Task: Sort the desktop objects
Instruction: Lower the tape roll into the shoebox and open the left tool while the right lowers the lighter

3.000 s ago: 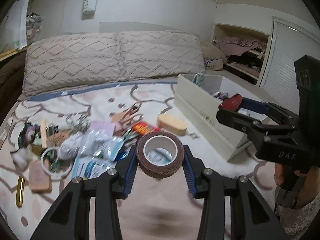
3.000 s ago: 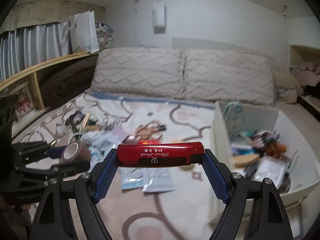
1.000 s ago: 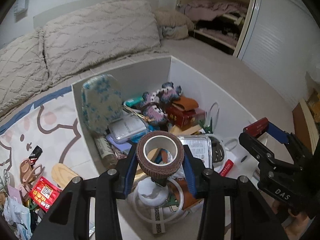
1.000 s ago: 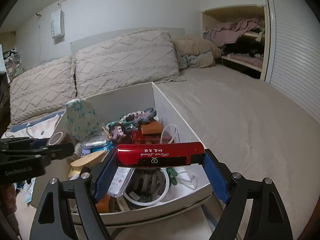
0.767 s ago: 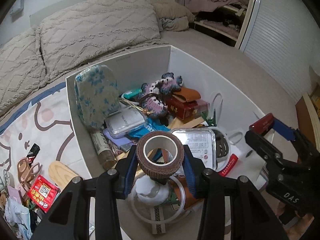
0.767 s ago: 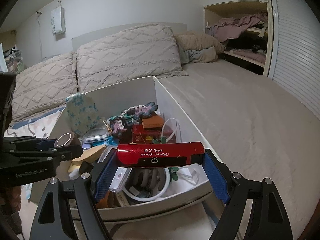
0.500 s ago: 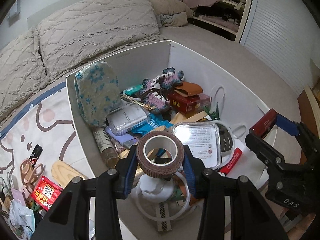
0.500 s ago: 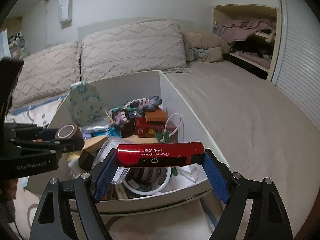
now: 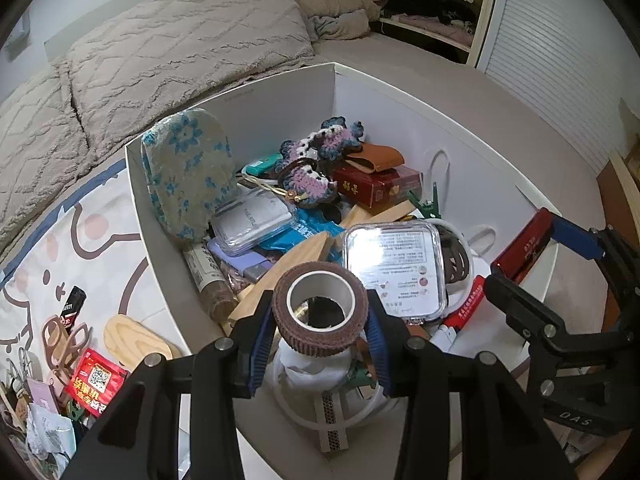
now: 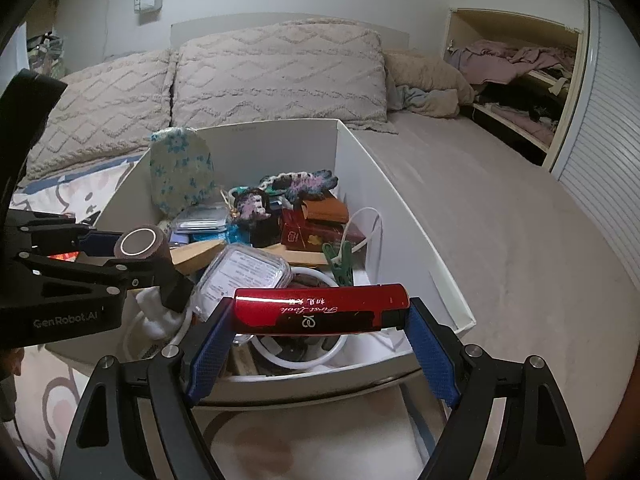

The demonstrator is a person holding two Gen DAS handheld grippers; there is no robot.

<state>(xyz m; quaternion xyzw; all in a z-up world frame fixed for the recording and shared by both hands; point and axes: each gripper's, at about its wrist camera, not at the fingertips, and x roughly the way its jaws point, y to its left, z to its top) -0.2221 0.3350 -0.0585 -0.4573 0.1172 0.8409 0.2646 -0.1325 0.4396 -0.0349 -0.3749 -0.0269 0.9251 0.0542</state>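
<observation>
Left wrist view: your left gripper (image 9: 320,322) has its blue-padded fingers (image 9: 262,330) closed partway on a brown tape roll (image 9: 320,304), one pad on each side, the roll's open core facing up. It hangs over the near end of the white storage box (image 9: 280,108), which sits on the bed (image 9: 460,80) and is crowded with things: a blue-flowered pouch (image 9: 188,176) leaning against the left wall, a crocheted purple-and-blue piece (image 9: 316,160) toward the far end, a red carton (image 9: 376,188), a clear square lidded case (image 9: 394,266) in the middle and a white ring (image 9: 320,416) at the near end below the roll. Left of the box, on the patterned blanket (image 9: 100,248), lie a red packet (image 9: 94,380) and scissors (image 9: 64,340). In the right wrist view, your right gripper (image 10: 320,328) has its fingers (image 10: 210,348) spread wide, clamped on the two ends of a long red case (image 10: 320,310) held crosswise, above the box's near right corner. Your left gripper (image 10: 120,252) shows at the left of that view, just beside it.
</observation>
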